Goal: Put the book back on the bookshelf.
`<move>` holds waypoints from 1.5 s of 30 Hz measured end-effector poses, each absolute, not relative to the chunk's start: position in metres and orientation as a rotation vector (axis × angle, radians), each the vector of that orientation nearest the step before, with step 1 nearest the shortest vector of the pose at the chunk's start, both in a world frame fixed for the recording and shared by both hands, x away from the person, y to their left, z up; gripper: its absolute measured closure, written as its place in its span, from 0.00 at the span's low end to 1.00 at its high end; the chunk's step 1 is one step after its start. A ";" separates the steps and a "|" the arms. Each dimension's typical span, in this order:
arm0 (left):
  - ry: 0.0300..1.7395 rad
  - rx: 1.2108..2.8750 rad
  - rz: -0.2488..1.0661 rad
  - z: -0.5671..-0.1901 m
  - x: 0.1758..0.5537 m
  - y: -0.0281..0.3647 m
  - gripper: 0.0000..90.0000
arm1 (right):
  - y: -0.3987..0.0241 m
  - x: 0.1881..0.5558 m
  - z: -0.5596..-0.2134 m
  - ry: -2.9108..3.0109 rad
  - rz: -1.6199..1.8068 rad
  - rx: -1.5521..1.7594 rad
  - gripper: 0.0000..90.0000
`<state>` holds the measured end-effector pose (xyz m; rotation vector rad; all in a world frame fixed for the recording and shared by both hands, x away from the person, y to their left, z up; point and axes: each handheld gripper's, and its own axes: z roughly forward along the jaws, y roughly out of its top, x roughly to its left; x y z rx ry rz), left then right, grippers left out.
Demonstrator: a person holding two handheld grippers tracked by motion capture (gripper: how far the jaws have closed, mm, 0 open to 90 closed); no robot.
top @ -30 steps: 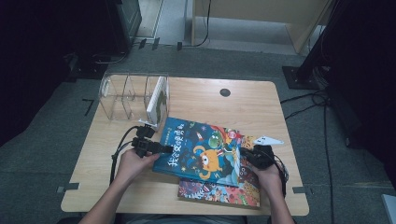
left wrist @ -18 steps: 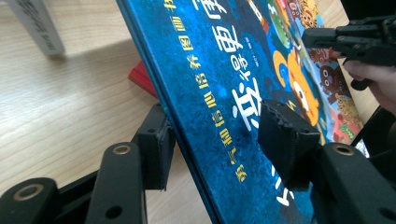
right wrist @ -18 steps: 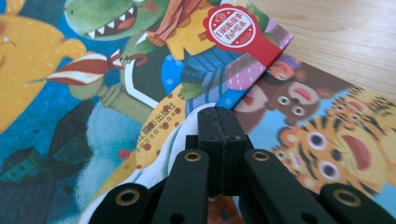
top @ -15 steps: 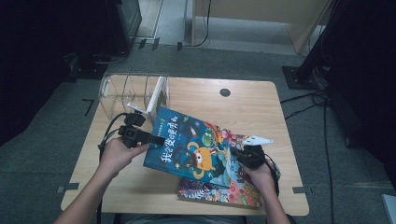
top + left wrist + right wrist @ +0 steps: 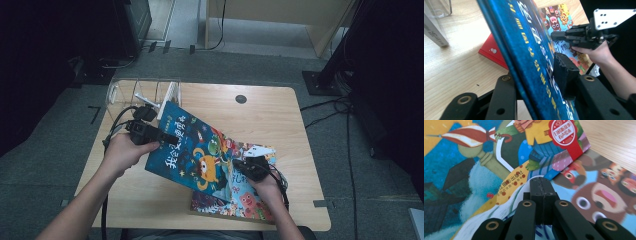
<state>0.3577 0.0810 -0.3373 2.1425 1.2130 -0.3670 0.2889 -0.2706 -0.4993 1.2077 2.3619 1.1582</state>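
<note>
You are lifting the blue picture book (image 5: 192, 150) by its left edge, your left gripper (image 5: 159, 136) having just been closing its jaws on that edge, with the book between them. Its long axis runs from the clear file rack (image 5: 140, 95) down toward your right gripper (image 5: 239, 164), whose jaws are pressed together empty, resting on the lower books (image 5: 240, 197). Next, stand it upright and steer it toward a rack slot.
</note>
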 end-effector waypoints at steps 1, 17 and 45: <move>1.209 2.140 -0.378 -0.334 0.359 0.081 0.75 | -0.268 0.289 -0.500 2.367 1.163 1.193 1.00; 1.232 2.264 -0.484 -0.278 0.387 0.088 0.93 | -0.270 0.293 -0.493 2.346 1.172 1.142 0.92; 1.320 2.183 -0.381 -0.259 0.342 0.177 0.93 | -0.264 0.305 -0.498 2.302 1.145 1.104 0.67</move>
